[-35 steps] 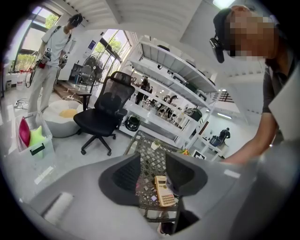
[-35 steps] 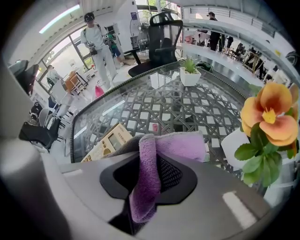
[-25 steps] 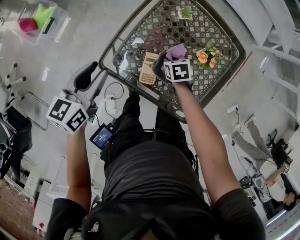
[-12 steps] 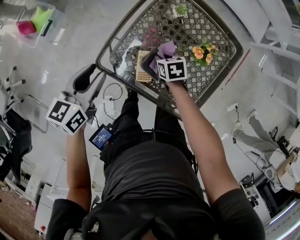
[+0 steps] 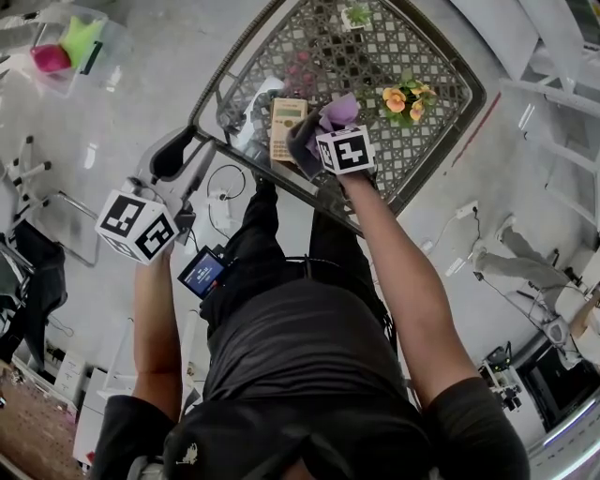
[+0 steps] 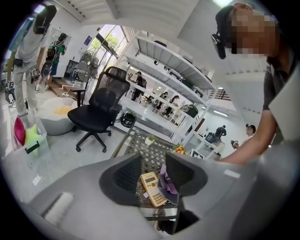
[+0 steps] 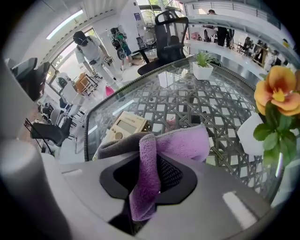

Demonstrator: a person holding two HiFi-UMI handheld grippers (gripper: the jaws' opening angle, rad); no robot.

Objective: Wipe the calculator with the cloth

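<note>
Glass-topped table (image 5: pixel 394 47) with a dark metal lattice under the pane stands on a pale grey floor. The room behind it is a bright workroom with white shelving and a black office chair (image 6: pixel 101 110).

**Calculator.** The calculator (image 5: pixel 287 127) lies flat on the table near the edge closest to the person.
- It has a beige, elongated body.
- A greyish display window sits at the far end, and the right gripper view shows a round control just below it (image 7: pixel 124 125).
- Rows of pale keys fill the near half, seen in the left gripper view (image 6: pixel 151 187).
- Print on the case and keys is too small to read.

**Cloth.** The cloth (image 5: pixel 339 108) is plush, purple on one face and grey on the other. It sits just beside the calculator's right side. In the right gripper view a grey fold covers the calculator's near end. Contact pressure cannot be judged.

**Right gripper.** The right gripper (image 7: pixel 147 180) points steeply down at the table. Its jaws are clamped together on a bunched fold of the cloth (image 7: pixel 150 159).

**Left gripper.** The left gripper (image 6: pixel 152 176) is held off the table to the left, over the floor. Its jaws stand apart with nothing between them. The calculator shows far off through the gap.

**Markings.** Each gripper cube carries black-and-white square markers and no text. A small blue screen (image 5: pixel 204 272) at the person's waist is illegible.

**Other items on the table.** Orange flowers in a white pot (image 5: pixel 403 98) stand right of the cloth. A small green plant in a white pot (image 5: pixel 356 17) stands at the far edge.
</note>
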